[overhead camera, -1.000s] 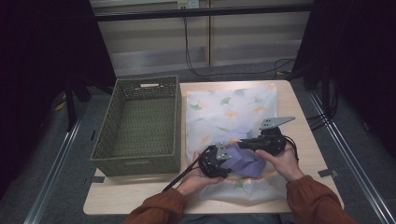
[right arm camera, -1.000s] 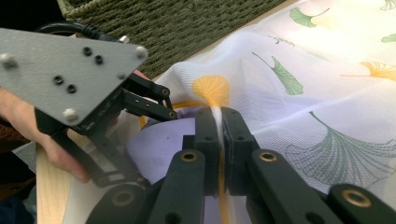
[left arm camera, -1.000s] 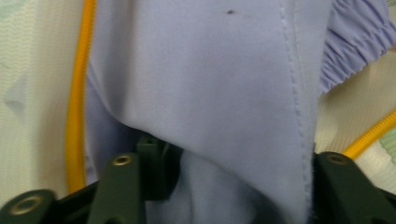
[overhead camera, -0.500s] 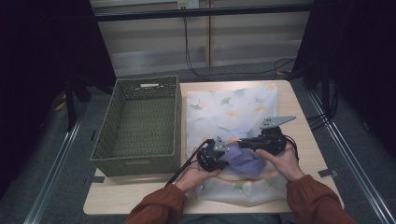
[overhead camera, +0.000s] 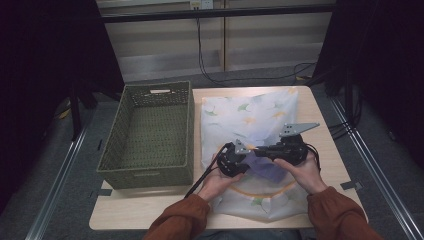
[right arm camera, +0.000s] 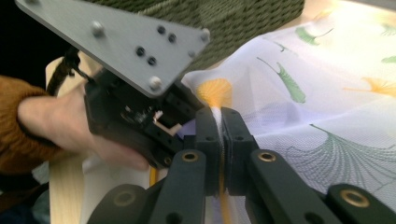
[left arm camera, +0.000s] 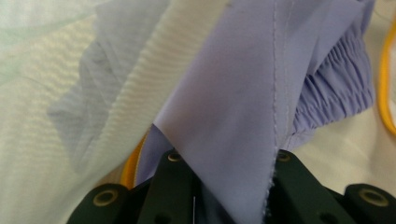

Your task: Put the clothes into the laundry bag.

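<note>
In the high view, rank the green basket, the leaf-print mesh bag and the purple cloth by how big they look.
1. Leaf-print mesh bag and green basket: too alike to rank.
2. Purple cloth, clearly smallest, partly hidden under the tongs.

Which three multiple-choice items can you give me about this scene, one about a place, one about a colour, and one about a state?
1. Where does the woven basket stand on the table?
A. to the left of the printed sheer fabric
B. on top of the sheer fabric
C. at the right edge

2. What colour is the cloth between the left gripper's jaws?
A. red
B. light purple
C. black

3. How does the right gripper stand?
A. wide open above the table
B. lying inside the basket
C. shut on the sheer fabric

Answers: 1 A, the high view shows the basket beside the fabric's left edge. 2 B, the left gripper view shows a lavender fold running down between the jaws. 3 C, the right gripper view shows the jaws pressed together with the sheer fabric between them.
</note>
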### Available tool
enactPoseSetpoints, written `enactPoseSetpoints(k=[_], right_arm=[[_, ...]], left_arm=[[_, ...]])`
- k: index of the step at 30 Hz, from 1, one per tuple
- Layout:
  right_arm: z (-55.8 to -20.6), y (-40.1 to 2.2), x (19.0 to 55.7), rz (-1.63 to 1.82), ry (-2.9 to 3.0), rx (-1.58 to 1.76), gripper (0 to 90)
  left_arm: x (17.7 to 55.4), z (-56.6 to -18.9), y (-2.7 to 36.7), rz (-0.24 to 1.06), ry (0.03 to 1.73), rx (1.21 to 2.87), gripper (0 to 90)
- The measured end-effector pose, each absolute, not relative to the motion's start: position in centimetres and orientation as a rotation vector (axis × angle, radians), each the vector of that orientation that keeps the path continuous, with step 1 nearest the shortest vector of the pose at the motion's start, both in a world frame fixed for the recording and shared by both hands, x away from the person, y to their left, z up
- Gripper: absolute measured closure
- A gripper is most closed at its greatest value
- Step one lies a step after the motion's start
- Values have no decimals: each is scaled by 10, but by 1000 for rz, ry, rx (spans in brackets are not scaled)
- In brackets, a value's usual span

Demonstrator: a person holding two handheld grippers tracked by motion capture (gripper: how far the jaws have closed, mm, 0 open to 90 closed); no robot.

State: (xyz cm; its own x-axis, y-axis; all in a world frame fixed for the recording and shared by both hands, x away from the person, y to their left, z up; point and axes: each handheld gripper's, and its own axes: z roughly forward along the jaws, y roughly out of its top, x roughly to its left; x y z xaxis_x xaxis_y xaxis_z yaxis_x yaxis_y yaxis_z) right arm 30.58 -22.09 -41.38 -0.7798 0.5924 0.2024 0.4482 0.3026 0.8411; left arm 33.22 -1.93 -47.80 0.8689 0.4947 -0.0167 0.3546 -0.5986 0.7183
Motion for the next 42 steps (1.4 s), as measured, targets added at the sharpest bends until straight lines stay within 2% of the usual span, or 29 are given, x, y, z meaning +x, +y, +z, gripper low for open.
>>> enactPoseSetpoints(k=[15,18,23,26,30,32,35,39,42], right_arm=[[-408,-224,305,1537,2397,968,879],[-410,-224,306,1550,2407,966,880],[-423,-229,313,1490,2445,1022,880],[-427,-233,315,1493,2447,1050,880],[-427,-229,315,1487,2457,1037,879],[-427,-228,315,1480,2462,1032,879],[-427,-229,315,1484,2455,1035,879],[-426,-230,316,1481,2451,1040,879],[-425,-230,316,1482,2442,1038,879]], left_arm=[[351,-463,-26,276,737,2125,798],[353,-467,-29,310,757,2121,798],[353,-483,-25,277,771,2142,779],[353,-485,-22,258,746,2150,742],[350,-482,-20,258,728,2159,620],[347,-480,-16,242,710,2161,528],[344,-476,-9,244,691,2161,461],[336,-465,4,204,634,2161,395],[329,-460,12,206,595,2190,391]])
